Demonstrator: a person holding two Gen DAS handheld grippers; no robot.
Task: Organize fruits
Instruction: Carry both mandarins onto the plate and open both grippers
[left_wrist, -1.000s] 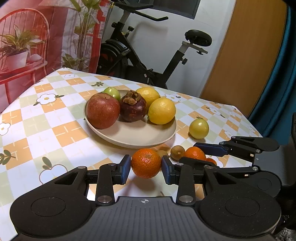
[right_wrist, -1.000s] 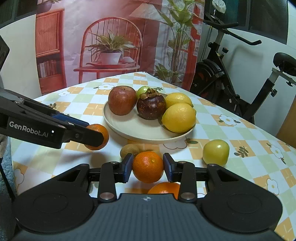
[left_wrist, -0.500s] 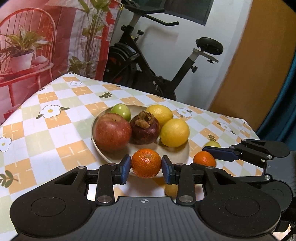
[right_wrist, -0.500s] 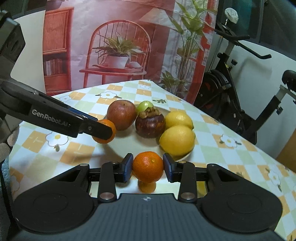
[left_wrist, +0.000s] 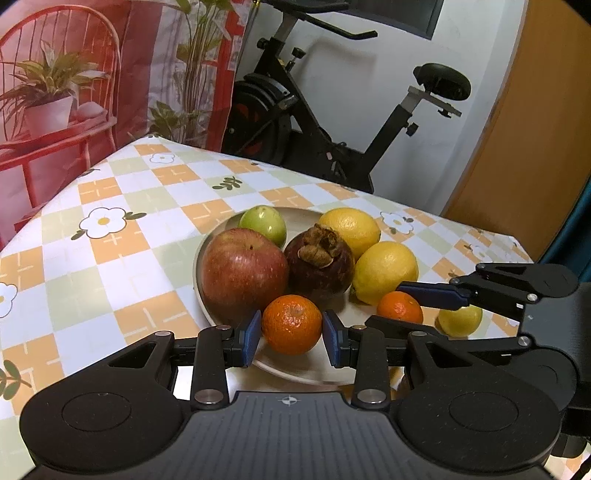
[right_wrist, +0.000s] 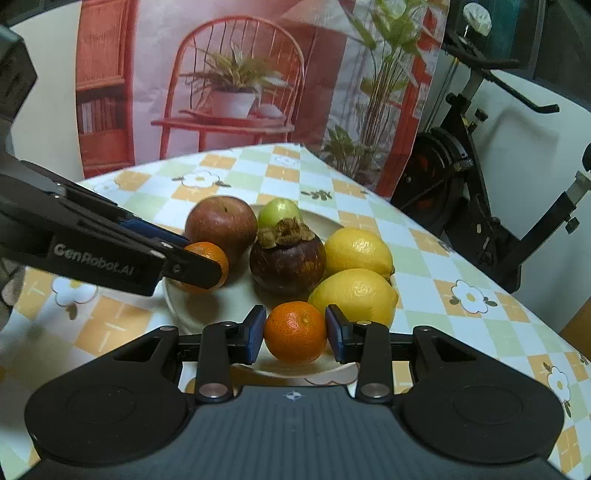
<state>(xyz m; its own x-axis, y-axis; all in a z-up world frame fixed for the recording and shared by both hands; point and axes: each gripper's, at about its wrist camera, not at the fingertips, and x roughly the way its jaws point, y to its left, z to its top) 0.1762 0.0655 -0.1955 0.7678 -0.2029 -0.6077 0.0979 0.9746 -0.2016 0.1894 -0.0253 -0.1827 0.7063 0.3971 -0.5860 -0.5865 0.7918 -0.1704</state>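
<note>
Two tangerines were in my grippers, one in each, and both had just arrived over the plate (left_wrist: 221, 325). My left gripper (left_wrist: 291, 334) was clamped on its tangerine (left_wrist: 291, 324), blue pads (left_wrist: 252, 336) pressed to either side, holding it above the plate's near rim, just in front of the red apple (left_wrist: 243, 275) and the dark mangosteen (left_wrist: 320, 260). My right gripper (right_wrist: 295, 334) was clamped the same way on the second tangerine (right_wrist: 295, 331), held above the near rim beside the nearer of the two lemons (right_wrist: 354, 295).

A second before, both tangerines were low over the checked tablecloth (left_wrist: 110, 254), short of the plate, with loose fruit lying around them. Since then I had carried both forward, so the plate and its fruit filled each view. The grip on each looked unchanged.

I judged the carrying nearly done; what remained was to lower each tangerine into a free spot and let go. Space looked tight, with an apple, a mangosteen, a small green fruit (left_wrist: 263, 224) and two lemons already there. One yellow-green fruit (left_wrist: 460, 320) lay on the cloth beyond the plate.
</note>
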